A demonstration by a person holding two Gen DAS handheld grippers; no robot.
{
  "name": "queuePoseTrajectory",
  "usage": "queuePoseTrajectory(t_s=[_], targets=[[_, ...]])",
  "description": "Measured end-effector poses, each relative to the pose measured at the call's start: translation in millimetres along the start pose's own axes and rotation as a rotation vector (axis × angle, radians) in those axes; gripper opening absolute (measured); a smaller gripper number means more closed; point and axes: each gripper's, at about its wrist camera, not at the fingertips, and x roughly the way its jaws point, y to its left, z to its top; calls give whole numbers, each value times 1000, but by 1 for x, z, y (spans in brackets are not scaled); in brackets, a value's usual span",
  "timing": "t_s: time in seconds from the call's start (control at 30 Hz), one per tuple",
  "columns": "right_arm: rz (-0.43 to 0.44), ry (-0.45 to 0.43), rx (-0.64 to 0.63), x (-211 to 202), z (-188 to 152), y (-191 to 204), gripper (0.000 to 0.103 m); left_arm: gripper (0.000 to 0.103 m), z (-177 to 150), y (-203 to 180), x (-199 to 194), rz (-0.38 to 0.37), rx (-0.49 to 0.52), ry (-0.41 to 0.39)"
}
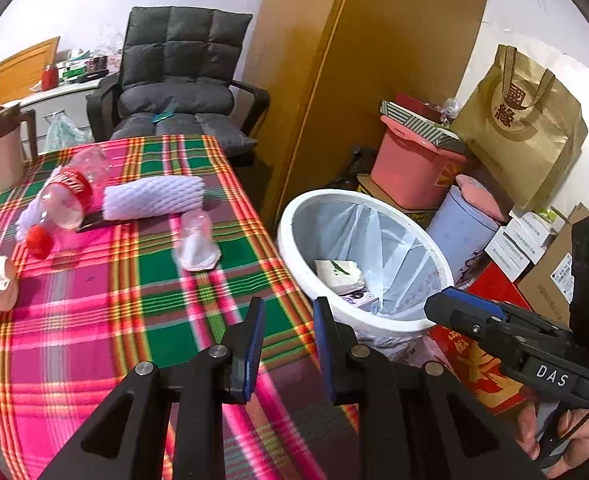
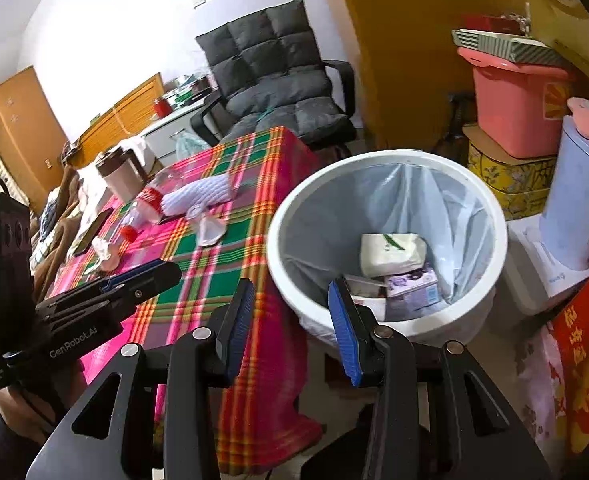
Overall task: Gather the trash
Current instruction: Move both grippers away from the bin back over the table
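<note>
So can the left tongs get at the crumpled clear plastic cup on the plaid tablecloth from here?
Probably yes: the left tongs are open and empty, and only bare plaid tablecloth lies between them and the crumpled clear plastic cup.

Left black two-finger gripper with blue pads [image 1: 288, 346]: jaws apart, nothing between pads, pointing forward and slightly down. Seen from right camera as black body [image 2: 94, 300], fingers nearly together at tip.

Right black two-finger gripper with blue pads [image 2: 292, 328]: jaws wide apart, empty. Bare hand [image 1: 570, 436] wraps around right handle, finger on trigger.
</note>
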Motion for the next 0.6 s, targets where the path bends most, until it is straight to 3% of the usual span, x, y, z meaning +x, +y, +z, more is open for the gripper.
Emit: queuePoseTrajectory(t_s=[0.6], targets=[[78,19,-91,7,-5,44,41,24,-23,45,-34,102,-71,-27]])
